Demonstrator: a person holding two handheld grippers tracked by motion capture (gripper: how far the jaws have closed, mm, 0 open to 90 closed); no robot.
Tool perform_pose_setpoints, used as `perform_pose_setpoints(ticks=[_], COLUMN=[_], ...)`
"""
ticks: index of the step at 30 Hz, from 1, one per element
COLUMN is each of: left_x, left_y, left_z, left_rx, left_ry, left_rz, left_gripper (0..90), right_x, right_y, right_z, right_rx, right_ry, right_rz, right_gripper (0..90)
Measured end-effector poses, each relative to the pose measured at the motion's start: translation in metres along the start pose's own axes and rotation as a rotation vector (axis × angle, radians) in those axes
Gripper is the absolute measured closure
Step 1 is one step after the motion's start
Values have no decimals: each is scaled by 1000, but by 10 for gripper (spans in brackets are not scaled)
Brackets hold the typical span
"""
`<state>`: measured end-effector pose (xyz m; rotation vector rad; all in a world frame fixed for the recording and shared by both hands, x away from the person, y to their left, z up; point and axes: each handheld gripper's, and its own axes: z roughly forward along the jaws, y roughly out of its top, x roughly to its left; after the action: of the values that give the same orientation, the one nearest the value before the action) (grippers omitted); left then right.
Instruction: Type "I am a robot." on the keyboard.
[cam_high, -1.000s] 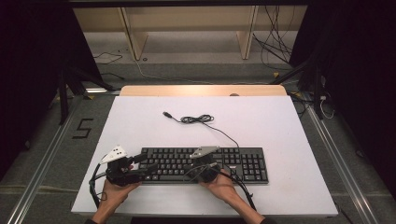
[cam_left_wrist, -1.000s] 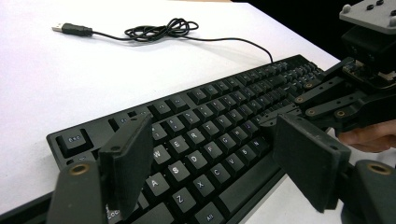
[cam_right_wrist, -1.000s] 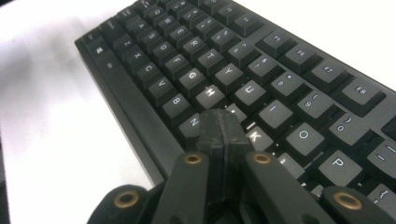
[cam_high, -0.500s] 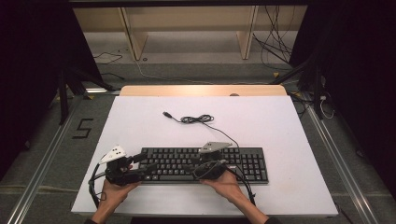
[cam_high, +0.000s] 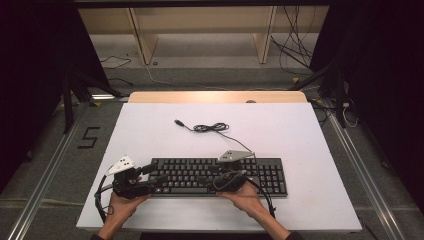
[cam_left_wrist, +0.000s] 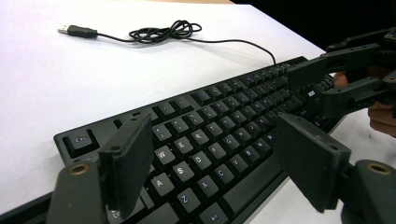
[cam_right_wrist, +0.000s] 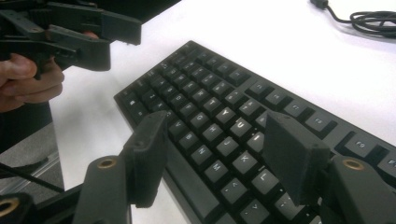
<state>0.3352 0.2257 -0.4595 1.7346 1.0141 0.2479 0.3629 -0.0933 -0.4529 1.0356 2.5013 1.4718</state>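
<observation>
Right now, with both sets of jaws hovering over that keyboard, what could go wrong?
1. The right gripper has just been opening, nothing between its jaws; hanging just above the keyboard, it could press unwanted keys if it dips.
2. The left gripper, open over the keyboard's left end, could nudge it askew.
3. The cable lies coiled behind; dragging the keyboard might tangle it.

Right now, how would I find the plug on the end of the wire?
Start at the white table and find the black keyboard near its front edge. A thin black wire runs from the keyboard's back edge to a small tangle. Beyond that lies the plug, alone on bare table, with a silver metal tip.
</observation>
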Motion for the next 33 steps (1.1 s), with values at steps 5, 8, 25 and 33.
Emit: perform_pose_setpoints(ticks=[5, 8, 25, 33], left_x=[1, 1, 1, 1], left_y=[0, 0, 0, 0], left_z=[0, -1, -1, -1], left_rx=[-1, -1, -5, -4], left_ry=[2, 2, 9, 11], left_rz=[1, 1, 3, 4], left_gripper=[281, 280, 259, 261], right_x=[4, 8, 21, 20], right_y=[-1, -2, -11, -14], right_z=[0, 1, 14, 24], right_rx=[7, 11, 90, 130], right_ry=[12, 17, 24, 0], right_rz=[-17, -33, -104, -110], right_gripper=[466, 525, 888, 900])
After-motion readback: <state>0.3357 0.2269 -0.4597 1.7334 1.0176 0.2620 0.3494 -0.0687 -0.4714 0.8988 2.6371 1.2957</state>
